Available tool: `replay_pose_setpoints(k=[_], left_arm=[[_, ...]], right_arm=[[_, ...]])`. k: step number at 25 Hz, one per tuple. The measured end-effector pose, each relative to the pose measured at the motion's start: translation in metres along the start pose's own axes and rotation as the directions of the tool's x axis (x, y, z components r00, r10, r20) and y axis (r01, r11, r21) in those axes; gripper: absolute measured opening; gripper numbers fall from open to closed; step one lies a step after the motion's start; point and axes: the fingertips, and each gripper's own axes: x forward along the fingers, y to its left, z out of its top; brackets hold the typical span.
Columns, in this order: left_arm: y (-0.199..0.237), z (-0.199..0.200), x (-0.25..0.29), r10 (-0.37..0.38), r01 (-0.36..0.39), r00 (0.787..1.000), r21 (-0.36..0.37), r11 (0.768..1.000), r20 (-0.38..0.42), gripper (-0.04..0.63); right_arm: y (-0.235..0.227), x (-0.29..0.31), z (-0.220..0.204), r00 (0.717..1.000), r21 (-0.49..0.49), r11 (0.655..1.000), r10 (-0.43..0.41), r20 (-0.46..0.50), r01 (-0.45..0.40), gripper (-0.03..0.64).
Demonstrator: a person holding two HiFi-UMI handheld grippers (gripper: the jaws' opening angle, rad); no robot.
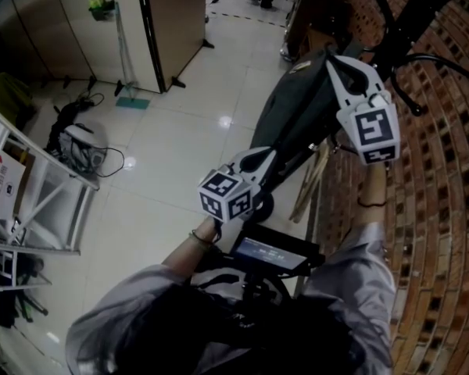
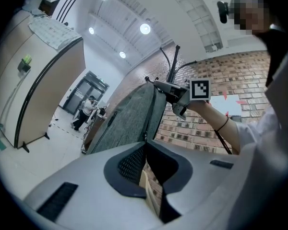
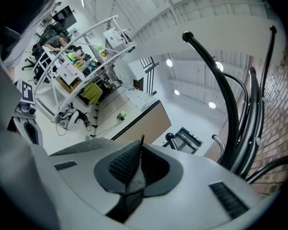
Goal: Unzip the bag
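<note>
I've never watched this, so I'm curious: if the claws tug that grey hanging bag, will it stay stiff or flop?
Probably floppy: the bag looks like soft fabric, pinched flat in the right claw. It likely swings when tugged, since it seems to hang from the stand; the left claw gripping its edge lower down may steady it.

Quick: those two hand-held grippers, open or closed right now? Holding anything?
Left hand-held gripper: closed, pinching the bag's dark edge.
Right hand-held gripper: closed on the bag's grey fabric; a thin dark tip pokes out.
</note>
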Motion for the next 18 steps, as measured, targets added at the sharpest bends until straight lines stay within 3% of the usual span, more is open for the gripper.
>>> replay_pose_setpoints(k=[11,18], left_arm=[[0.009,-0.023,-0.007,0.005,-0.005,1.000,0.001,1.000,-0.015,0.009],[0.013,-0.037,-0.010,0.012,-0.013,1.000,-0.039,0.999,-0.026,0.009]], right_arm=[[-0.005,0.005,0.000,0.999,0.065,0.997,0.035,0.011,-0.036,0.017],[-0.009,0.007,-0.002,0.999,0.129,0.990,0.045,0.023,-0.048,0.018]])
